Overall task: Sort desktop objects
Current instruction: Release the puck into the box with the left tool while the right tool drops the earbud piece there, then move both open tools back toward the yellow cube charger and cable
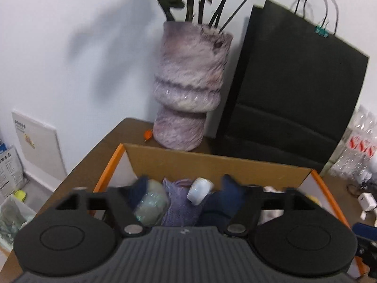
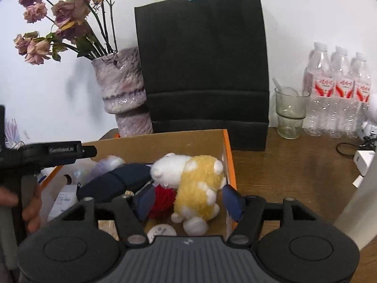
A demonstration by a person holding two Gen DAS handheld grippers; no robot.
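**Both grippers spread over the box on the brown table**

The cardboard box [image 2: 165,141] sits on the brown wooden table [image 2: 294,172], against a white wall. Far behind it stand a marbled vase [image 2: 122,89] left and a black paper bag [image 2: 202,66] right; water bottles [image 2: 339,94] lie far right. The left gripper [image 1: 186,195] and right gripper [image 2: 188,200] gape wide, clamping nothing. A plush toy [image 2: 195,184] lies inside the box.

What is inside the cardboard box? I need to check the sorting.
Inside the cardboard box: a yellow-and-white plush toy, red pompom, dark blue pouch, purple cloth, white jar. Anything beneath them is covered.
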